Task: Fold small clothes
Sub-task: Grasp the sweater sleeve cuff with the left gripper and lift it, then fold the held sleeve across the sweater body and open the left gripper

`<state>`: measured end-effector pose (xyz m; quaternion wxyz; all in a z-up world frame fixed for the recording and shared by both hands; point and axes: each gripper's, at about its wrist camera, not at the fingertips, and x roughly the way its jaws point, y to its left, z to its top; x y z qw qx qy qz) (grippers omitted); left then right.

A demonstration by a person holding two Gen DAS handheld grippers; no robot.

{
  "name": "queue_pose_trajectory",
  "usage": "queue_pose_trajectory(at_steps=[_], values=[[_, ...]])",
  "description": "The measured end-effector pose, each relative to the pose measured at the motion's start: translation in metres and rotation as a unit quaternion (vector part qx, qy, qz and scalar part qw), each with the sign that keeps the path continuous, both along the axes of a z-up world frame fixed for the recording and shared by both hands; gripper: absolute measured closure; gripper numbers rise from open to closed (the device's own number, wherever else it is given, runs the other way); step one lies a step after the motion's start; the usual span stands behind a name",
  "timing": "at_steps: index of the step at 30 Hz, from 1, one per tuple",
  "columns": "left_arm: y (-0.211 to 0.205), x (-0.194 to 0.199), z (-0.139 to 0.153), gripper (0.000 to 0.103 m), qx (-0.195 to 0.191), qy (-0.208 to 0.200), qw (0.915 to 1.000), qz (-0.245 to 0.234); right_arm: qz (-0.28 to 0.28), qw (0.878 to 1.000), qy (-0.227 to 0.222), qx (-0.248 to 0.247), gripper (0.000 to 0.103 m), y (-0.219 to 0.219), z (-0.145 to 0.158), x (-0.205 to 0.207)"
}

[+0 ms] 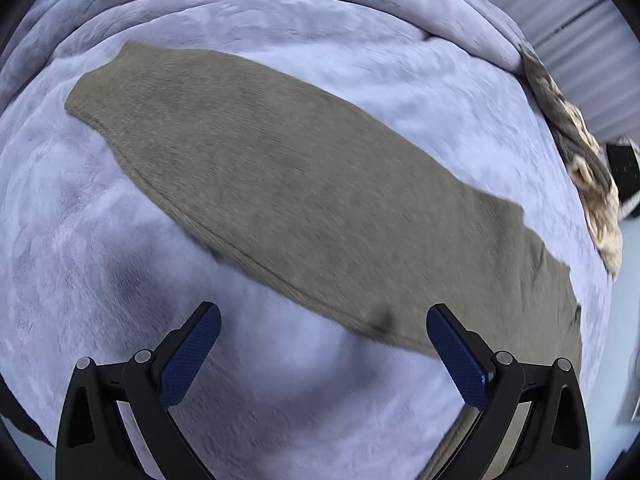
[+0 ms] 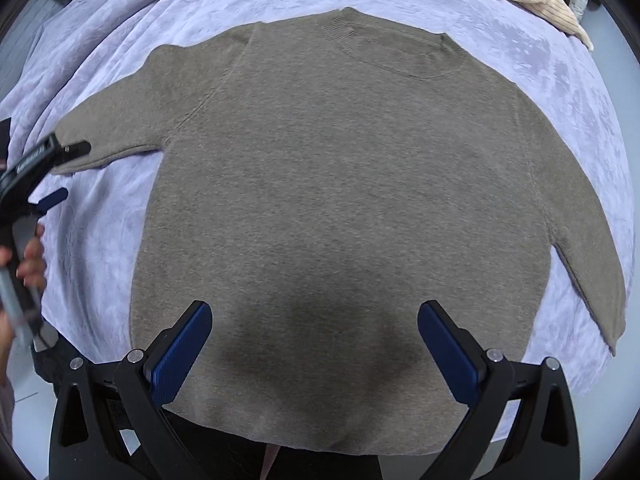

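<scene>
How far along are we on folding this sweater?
Done: the taupe knitted sweater lies spread flat, front up, on the lavender plush blanket, both sleeves out to the sides. In hand: nothing yet. The left claw is open by the cuff of one sleeve, and the right claw is open above the hem. Left: every fold; no sleeve is turned in and the body is unfolded.

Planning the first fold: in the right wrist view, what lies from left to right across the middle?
Hand → left gripper at the sleeve cuff → lavender blanket → taupe sweater → its other sleeve.
</scene>
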<state>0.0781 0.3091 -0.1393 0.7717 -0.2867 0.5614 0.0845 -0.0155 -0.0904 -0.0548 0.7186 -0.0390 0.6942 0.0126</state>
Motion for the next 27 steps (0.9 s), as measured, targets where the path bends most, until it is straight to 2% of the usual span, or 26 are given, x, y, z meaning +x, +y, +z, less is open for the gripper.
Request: queue_pose_trajectory(at_steps=[4, 6, 8, 9, 10, 11, 12, 15, 19, 23, 27], values=[[0.034, 0.007, -0.017, 0.000, -0.011, 0.000, 0.9988, 0.048, 0.016, 1.000, -0.002, -0.002, 0.000, 0.012, -0.006, -0.003], [0.040, 0.010, -0.015, 0.011, 0.012, -0.007, 0.9979, 0.063, 0.019, 1.000, -0.005, 0.001, 0.000, 0.016, -0.007, -0.004], [0.044, 0.013, -0.014, 0.048, 0.048, 0.000, 0.9960, 0.076, 0.019, 1.000, -0.003, 0.004, 0.000, 0.019, -0.008, -0.005], [0.046, 0.013, -0.012, 0.059, 0.050, -0.005, 0.9955, 0.080, 0.020, 1.000, -0.002, 0.006, 0.000, 0.019, -0.008, -0.006], [0.046, 0.012, -0.011, 0.082, 0.043, -0.015, 0.9955, 0.082, 0.021, 1.000, -0.002, 0.008, 0.000, 0.020, -0.008, -0.007], [0.049, 0.011, -0.009, 0.092, 0.029, -0.030, 0.9959, 0.081, 0.022, 1.000, -0.004, 0.010, 0.000, 0.021, -0.009, -0.007], [0.052, 0.009, -0.004, 0.092, 0.025, -0.040, 0.9956, 0.082, 0.023, 1.000, -0.006, 0.011, 0.000, 0.022, -0.008, -0.008], [0.048, 0.000, 0.021, 0.092, 0.050, -0.072, 0.9942, 0.063, 0.019, 1.000, -0.013, 0.016, 0.000, 0.018, -0.005, -0.011], [0.014, 0.004, 0.072, 0.092, 0.077, -0.137, 0.9875, 0.006, 0.001, 0.999, -0.022, 0.026, 0.000, 0.006, -0.002, -0.014], [-0.051, 0.008, 0.130, 0.092, 0.078, -0.213, 0.9703, -0.085, -0.021, 0.999, -0.034, 0.031, 0.000, -0.013, 0.004, -0.015], [-0.143, 0.018, 0.166, 0.092, 0.064, -0.260, 0.9432, -0.197, -0.055, 0.997, -0.048, 0.034, 0.000, -0.043, 0.012, -0.018]])
